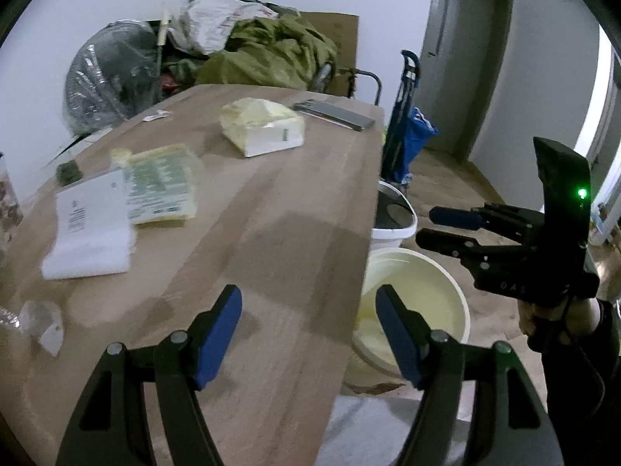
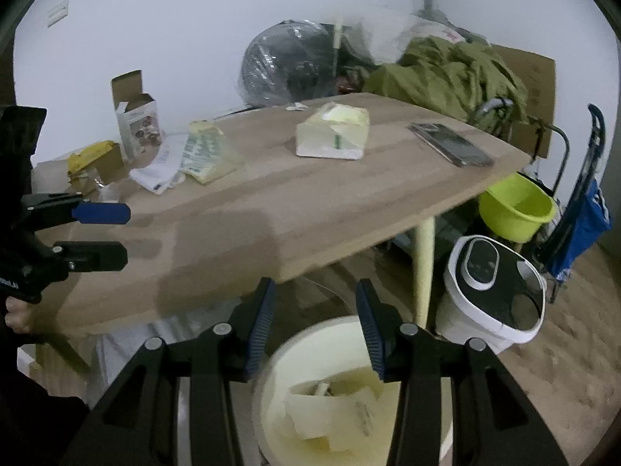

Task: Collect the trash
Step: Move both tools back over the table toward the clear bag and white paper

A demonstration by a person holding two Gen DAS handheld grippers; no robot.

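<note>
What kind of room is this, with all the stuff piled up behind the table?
Probably a spare or storage room in a home. A wooden table holds a tissue pack and papers, green cloth is heaped by the wall, and a cream bucket on the floor holds trash.

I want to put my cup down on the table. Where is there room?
The near half of the wooden table is bare, from the front edge up to the tissue pack and phone. There is also a gap between those two. It is crowded at the left end: papers, a yellow box and an open carton.
</note>
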